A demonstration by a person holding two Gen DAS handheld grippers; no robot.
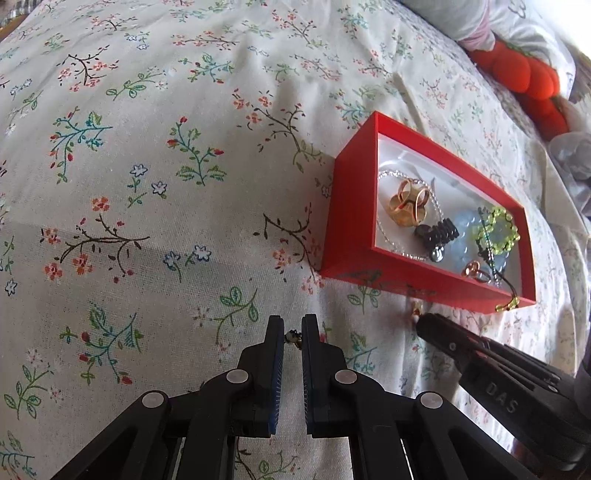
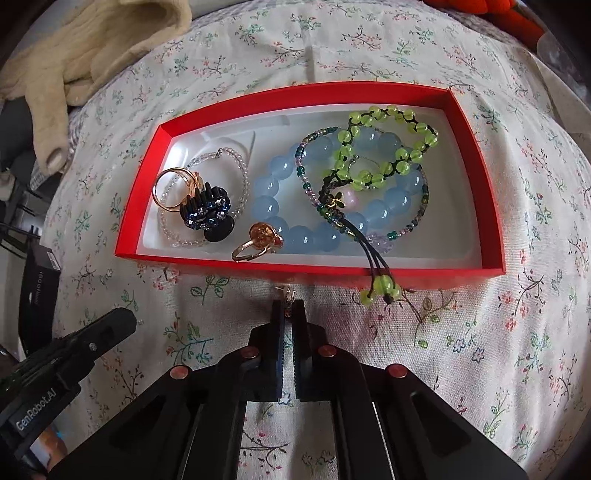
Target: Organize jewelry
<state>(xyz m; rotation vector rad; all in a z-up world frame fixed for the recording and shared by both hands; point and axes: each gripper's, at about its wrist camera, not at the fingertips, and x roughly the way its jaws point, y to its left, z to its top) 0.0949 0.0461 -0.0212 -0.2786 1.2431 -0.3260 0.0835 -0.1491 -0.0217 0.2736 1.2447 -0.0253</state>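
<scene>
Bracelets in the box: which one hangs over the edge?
The green bead bracelet: its black cord with green end beads drapes over the red box wall onto the bedsheet. The blue, clear and seed-bead ones lie inside.

Only two bits of lettering I can make out. The right gripper (image 1: 419,319), sitting just below the red box (image 1: 343,221), has "DAS" embossed on its black body. The left gripper (image 2: 127,319) carries a "GenRobot.AI" label, lower left of that box.

Bedroom: floral bedsheet (image 1: 184,166), pillows (image 1: 461,18)
</scene>
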